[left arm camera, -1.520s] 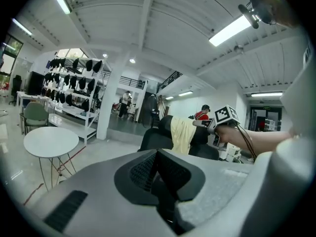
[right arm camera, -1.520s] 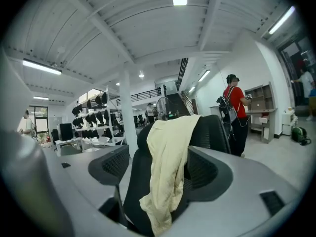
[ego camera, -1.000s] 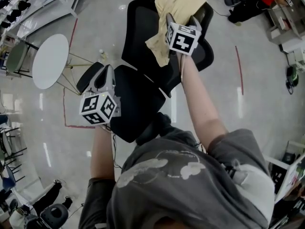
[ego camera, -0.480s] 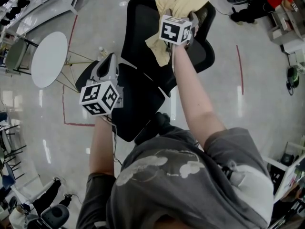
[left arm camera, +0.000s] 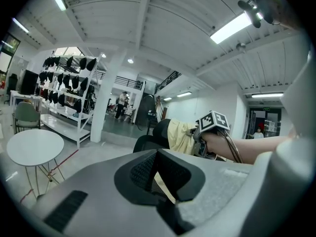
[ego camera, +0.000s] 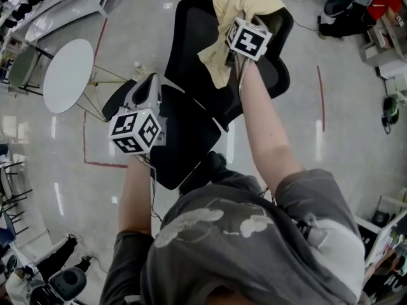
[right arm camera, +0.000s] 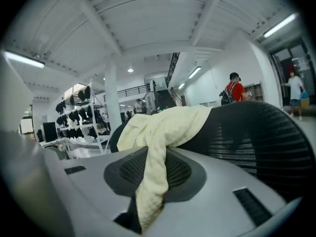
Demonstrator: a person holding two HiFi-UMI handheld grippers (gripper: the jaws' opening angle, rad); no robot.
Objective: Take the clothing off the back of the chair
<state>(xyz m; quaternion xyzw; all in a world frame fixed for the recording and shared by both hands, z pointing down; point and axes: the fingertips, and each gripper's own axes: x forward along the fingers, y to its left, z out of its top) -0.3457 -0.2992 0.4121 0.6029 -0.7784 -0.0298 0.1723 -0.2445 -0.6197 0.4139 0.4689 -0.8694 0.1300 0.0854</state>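
A pale yellow garment (ego camera: 238,5) hangs over the top of a black office chair's backrest (ego camera: 191,37). My right gripper (ego camera: 236,23) is at the garment's hanging edge. In the right gripper view its jaws have just been closing, and a fold of the yellow cloth (right arm camera: 163,127) is pinched between the dark pads (right arm camera: 123,169), with the mesh backrest (right arm camera: 256,137) behind. My left gripper (ego camera: 149,84) hovers over the chair's left armrest. Its jaws stand together with nothing between them (left arm camera: 158,172). From there I see the garment (left arm camera: 180,135) and the right hand beside it.
A round white table (ego camera: 67,78) on thin legs stands left of the chair. Red tape lines (ego camera: 321,97) mark the glossy floor. White racks with dark items (left arm camera: 64,88) line the far left. People (right arm camera: 232,88) stand in the background at the right.
The right gripper's fingers stood wide apart beside the garment; now they have closed on its hanging fold, a little nearer the backrest top. The left gripper has stayed in place.
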